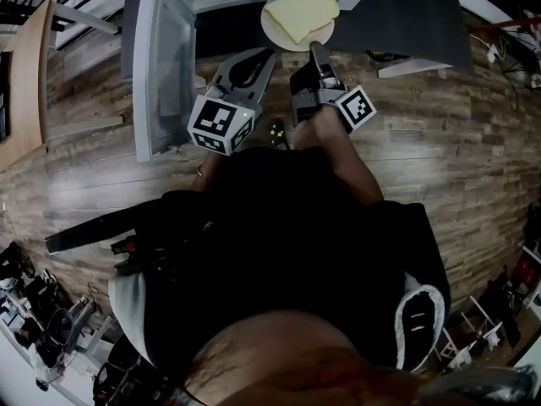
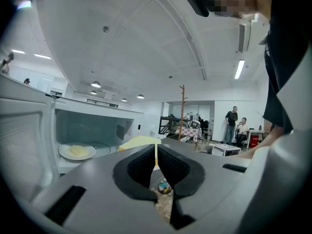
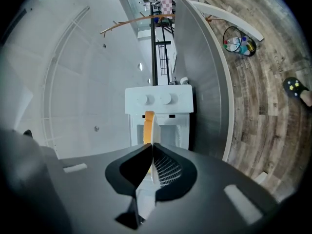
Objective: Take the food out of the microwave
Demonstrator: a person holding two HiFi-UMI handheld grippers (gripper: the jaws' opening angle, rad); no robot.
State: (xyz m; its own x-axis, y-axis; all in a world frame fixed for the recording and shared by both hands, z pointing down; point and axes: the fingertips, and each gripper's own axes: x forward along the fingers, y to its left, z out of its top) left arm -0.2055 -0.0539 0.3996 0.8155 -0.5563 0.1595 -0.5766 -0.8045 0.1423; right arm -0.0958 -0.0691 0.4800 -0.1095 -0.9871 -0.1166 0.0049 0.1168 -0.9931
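Right gripper point(image 1: 316, 49) level, pinching plate point(image 1: 283, 29) rim

Dim head view, bright ceiling strips point(image 2: 239, 69), heavy fisheye bending, dark vignetted corners.

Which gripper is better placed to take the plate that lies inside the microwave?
Left gripper: empty, facing the plate in the microwave. Right gripper has its jaws shut on another plate.

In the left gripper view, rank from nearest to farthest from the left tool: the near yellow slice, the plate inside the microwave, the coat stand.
1. The yellow slice, centre, just past the left tool.
2. The plate, left, inside the microwave.
3. The coat stand, centre-right, across the room.
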